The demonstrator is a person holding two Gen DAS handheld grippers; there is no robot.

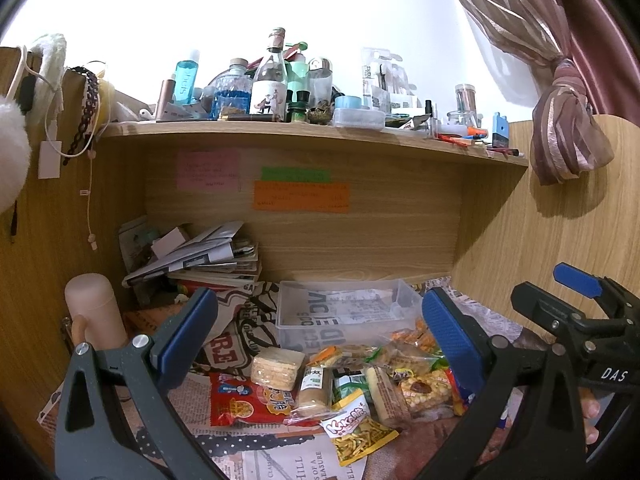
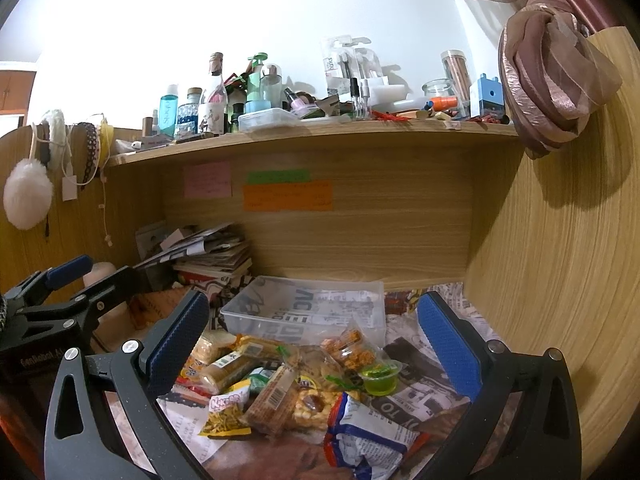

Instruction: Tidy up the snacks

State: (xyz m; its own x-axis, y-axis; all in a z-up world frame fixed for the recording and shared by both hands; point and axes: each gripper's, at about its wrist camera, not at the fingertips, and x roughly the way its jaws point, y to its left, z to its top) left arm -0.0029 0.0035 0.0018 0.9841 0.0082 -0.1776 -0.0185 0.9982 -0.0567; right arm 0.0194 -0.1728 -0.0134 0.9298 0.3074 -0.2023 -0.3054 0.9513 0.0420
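Both the left gripper (image 1: 320, 336) and right gripper (image 2: 312, 332) hover with jaws released over the snack pile (image 1: 352, 384), just before the clear bin (image 1: 340, 304), neither clearly nearer.

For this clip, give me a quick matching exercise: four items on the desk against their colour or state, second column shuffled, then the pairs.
Items:
1. clear plastic bin
2. jelly cup
3. Kokola packet
4. flat snack packet

Descriptions:
A. green, beside the snack pile
B. red, lying under the crackers
C. empty, behind the pile
D. yellow and white, at the pile's front

Pairs: 1-C, 2-A, 3-D, 4-B
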